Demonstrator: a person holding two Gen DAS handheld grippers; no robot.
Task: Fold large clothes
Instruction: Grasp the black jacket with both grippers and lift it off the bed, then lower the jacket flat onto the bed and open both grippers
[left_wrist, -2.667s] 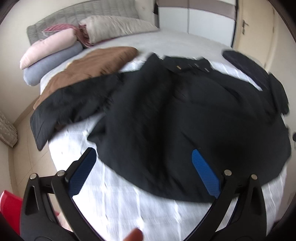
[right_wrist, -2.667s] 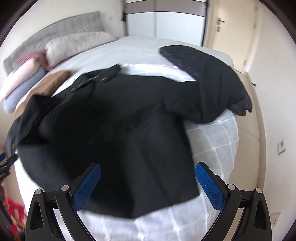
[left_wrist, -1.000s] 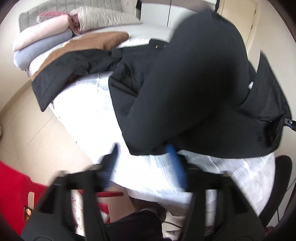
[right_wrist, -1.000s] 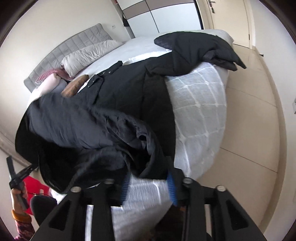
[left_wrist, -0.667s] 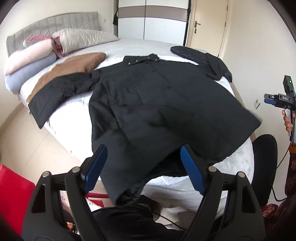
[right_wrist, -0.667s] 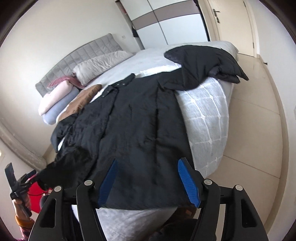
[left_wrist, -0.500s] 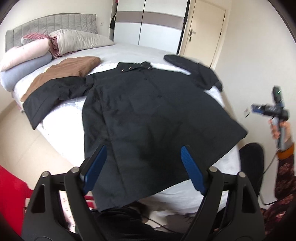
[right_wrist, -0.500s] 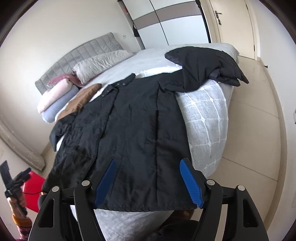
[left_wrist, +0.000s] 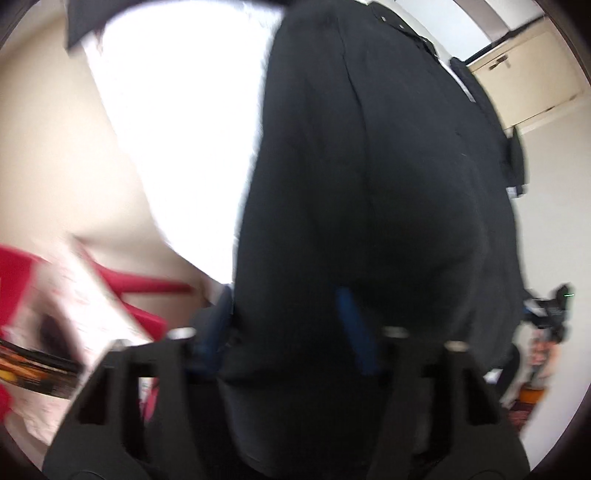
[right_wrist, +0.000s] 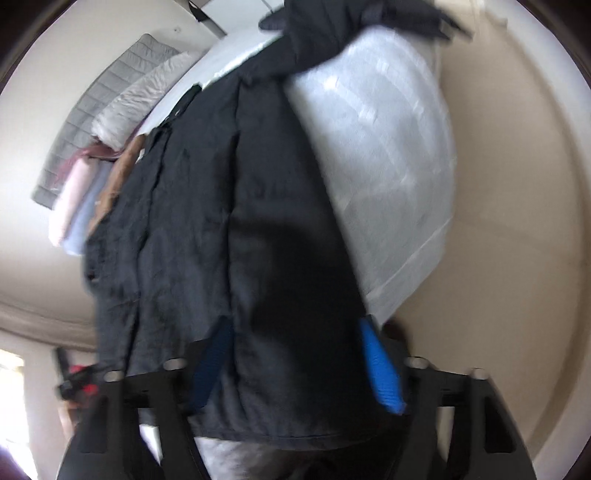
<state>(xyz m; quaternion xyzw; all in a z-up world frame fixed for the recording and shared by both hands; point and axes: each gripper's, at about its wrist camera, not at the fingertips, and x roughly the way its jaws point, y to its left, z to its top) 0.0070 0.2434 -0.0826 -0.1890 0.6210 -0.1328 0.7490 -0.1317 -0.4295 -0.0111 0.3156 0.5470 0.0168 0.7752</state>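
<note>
Folding barely begun: both grippers, left gripper (left_wrist: 286, 325) and right gripper (right_wrist: 295, 363), jaws closing around the hem of the long black quilted coat (right_wrist: 229, 206), spread unfolded across the white-sheeted bed (right_wrist: 388, 147).

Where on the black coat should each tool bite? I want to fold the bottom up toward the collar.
Grip the black coat at its hem, one bottom corner per tool, coming from the foot of the bed. The hem hangs over that edge, free to pinch. Both tools are closing there, fabric between their fingers.

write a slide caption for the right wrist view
Right gripper, jaws closing, straddles the hem of the black quilted coat spread on the white-covered bed.
</note>
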